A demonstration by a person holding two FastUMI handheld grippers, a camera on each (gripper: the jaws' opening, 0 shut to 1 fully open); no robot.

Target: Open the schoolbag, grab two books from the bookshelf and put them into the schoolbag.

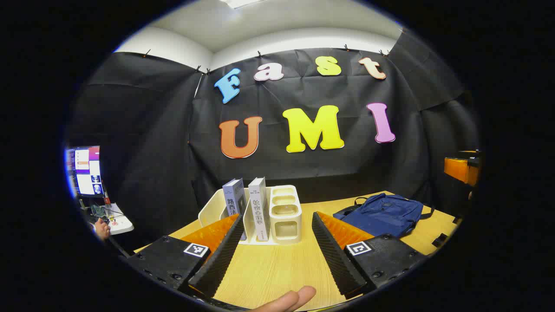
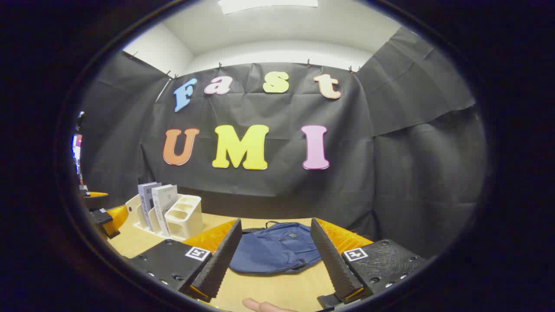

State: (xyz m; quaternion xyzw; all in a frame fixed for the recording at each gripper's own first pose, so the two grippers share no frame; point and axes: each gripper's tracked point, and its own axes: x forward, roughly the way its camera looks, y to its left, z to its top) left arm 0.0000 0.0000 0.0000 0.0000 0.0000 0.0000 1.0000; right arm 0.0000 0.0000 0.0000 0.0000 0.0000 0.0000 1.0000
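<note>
Black cloth (image 2: 412, 143) is hanging as the booth's wall, clipped along its top edge and sagging in folds at the corners. Above it, a white wall (image 1: 303, 39) is curving up to a white ceiling (image 2: 277, 26), where a light panel (image 2: 266, 3) is glowing. A wooden table (image 1: 269, 273) is lying under it. At far left a monitor (image 1: 84, 171) is shining over a small white desk (image 1: 119, 221).

Tabletop (image 1: 277, 268): bookshelf (image 1: 284, 212) at left, two books (image 1: 247, 208) upright in its left slots; schoolbag (image 2: 275, 249) lying flat, well apart to the right; booth wall behind both.
</note>
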